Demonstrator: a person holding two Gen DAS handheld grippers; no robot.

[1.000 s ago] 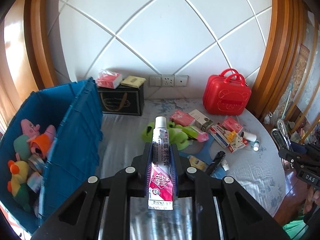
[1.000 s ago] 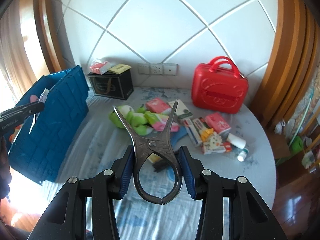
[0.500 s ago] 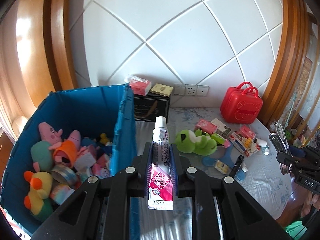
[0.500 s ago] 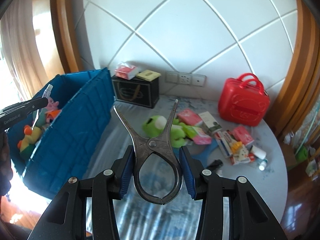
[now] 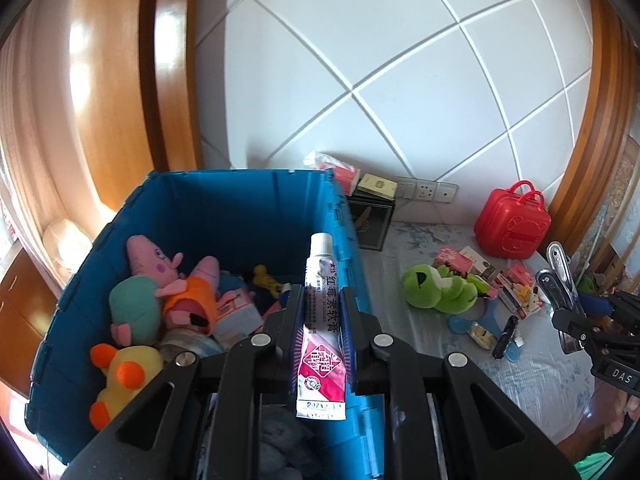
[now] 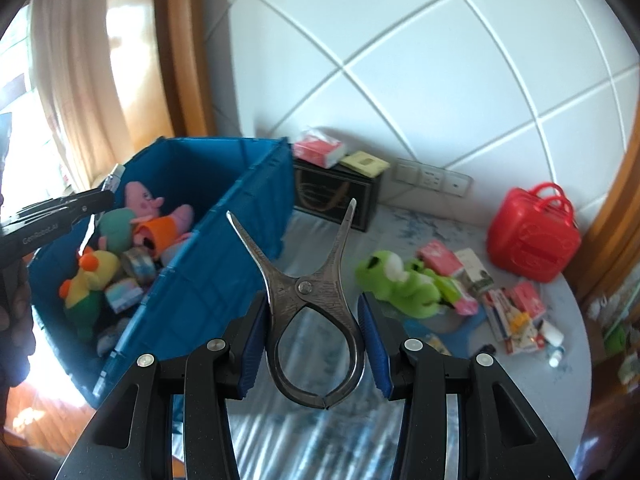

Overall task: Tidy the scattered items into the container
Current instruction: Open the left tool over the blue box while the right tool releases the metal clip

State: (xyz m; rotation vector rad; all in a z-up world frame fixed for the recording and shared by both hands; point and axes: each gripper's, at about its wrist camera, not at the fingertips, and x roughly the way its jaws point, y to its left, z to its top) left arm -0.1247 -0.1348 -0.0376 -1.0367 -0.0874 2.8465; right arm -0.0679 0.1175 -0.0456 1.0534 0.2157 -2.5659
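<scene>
My left gripper (image 5: 320,300) is shut on a white and pink ointment tube (image 5: 323,320), held over the right wall of the blue crate (image 5: 240,208). The crate holds several plush toys and small items. My right gripper (image 6: 312,308) is shut on metal scissors (image 6: 310,300), blades spread and pointing up, above the table to the right of the crate (image 6: 208,272). Scattered items lie on the table: a green frog plush (image 5: 438,290), small boxes (image 5: 516,292) and a black flashlight (image 5: 505,336).
A red toy suitcase (image 5: 512,224) stands at the back right of the round table (image 5: 540,380). A black box (image 5: 370,224) with tissue packs on top sits against the tiled wall beside the crate. Wooden frames flank the wall.
Both grippers have moved left toward the crate. The left one with the tube went from over the table to above the crate's right wall. Both keep their hold.
</scene>
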